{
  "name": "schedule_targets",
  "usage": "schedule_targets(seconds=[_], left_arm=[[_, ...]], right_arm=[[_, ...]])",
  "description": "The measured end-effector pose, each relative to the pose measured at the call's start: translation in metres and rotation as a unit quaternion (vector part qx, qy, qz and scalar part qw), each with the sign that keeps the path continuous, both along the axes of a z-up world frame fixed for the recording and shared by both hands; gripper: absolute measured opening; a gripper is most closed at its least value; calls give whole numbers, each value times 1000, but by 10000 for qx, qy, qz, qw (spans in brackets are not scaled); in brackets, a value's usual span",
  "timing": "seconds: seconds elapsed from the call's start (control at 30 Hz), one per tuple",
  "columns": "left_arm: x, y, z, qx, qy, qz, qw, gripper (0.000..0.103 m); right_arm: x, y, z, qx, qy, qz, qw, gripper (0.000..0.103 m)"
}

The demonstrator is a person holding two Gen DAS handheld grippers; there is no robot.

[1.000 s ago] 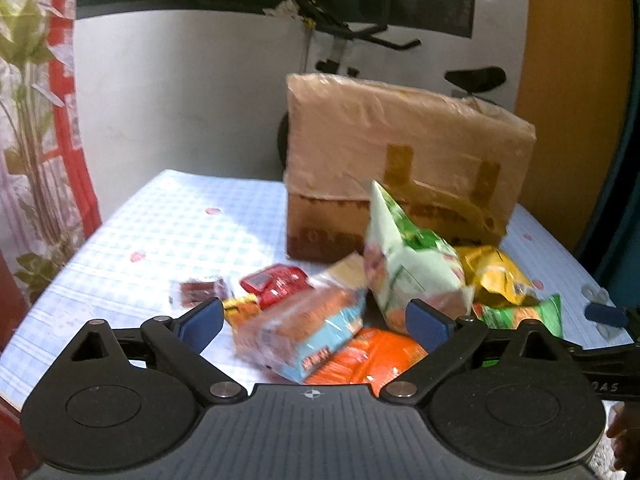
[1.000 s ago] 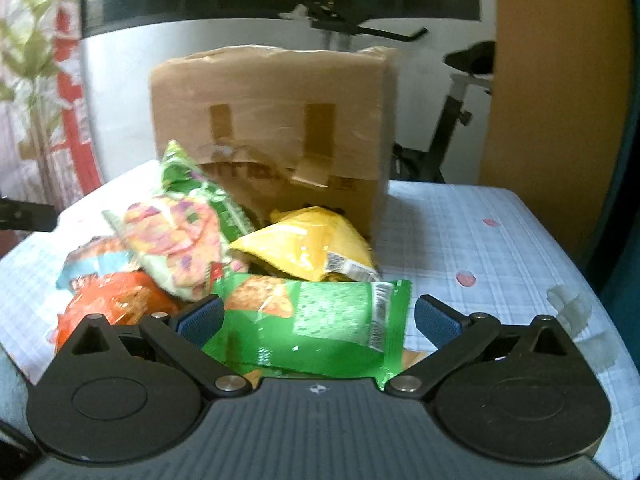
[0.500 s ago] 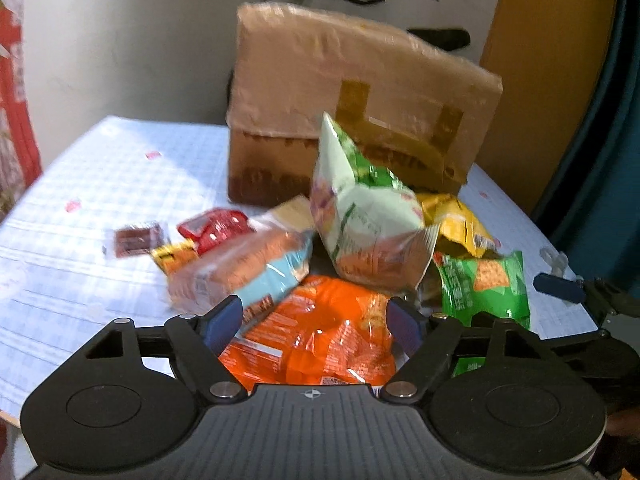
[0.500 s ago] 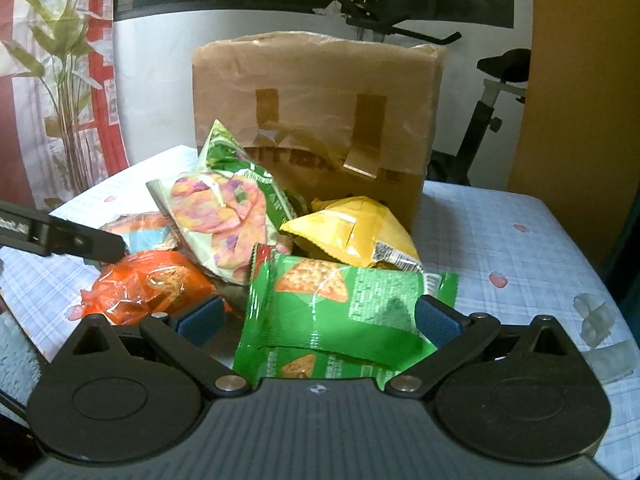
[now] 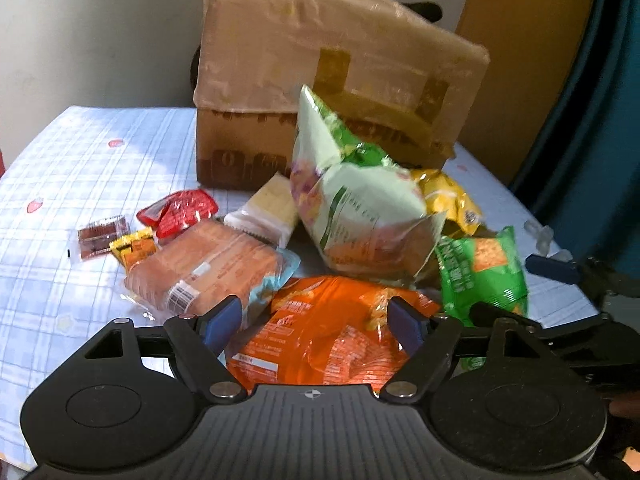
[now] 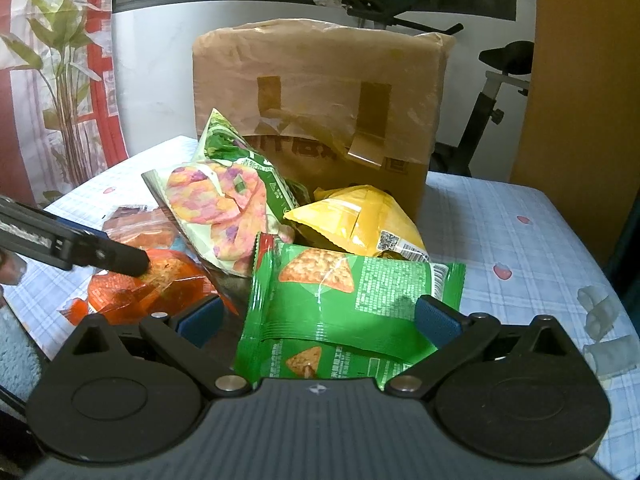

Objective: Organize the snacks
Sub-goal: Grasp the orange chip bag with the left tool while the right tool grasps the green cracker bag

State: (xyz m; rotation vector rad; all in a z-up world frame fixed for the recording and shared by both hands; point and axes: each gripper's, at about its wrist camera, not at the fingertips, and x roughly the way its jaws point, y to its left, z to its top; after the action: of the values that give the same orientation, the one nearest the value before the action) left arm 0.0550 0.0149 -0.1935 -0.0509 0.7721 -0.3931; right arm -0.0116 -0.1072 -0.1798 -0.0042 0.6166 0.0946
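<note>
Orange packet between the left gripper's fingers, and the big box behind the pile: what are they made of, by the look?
Orange packet: looks like thin glossy plastic film; it shows bright highlights, sharp crinkles and some see-through patches. Box: brown cardboard by colour and its square edges, seemingly wrapped in clear shiny film or tape, since the faces glint and wrinkle; darker brown tape strips cross the front. What either holds cannot be told.

Orange packet [image 5: 320,340] partly behind hand-held gripper [image 5: 312,322]
</note>
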Motion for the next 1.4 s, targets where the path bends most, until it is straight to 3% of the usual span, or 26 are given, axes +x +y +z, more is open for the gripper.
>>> schedule_targets(seconds=[0.13,0.6,0.97,1.17,1.33,1.4], left_arm=[[-2,-5,0,6,-9,-99,10000,90],[-6,-38,-16,990,-242,-645,9927,91],[-21,-46,-20,1457,-433,-1007,9832,92],[-18,-50,-28,1689,-526,-930,9798,92],[-23,-58,-36,1988,-767,-969,9722,86],[-25,-57,-35,1944,-818,-990,9725,77]], right_arm=[[0,2,-1,-13,0,32,10000,103],[-4,-8,0,153,-40,-160,9997,103],[-4,-11,0,235,-23,-174,9996,103],[-5,-13,0,269,-4,-217,9994,103],[-6,-12,-1,223,25,-219,9995,103],[-6,-11,-1,159,33,-226,9996,103]])
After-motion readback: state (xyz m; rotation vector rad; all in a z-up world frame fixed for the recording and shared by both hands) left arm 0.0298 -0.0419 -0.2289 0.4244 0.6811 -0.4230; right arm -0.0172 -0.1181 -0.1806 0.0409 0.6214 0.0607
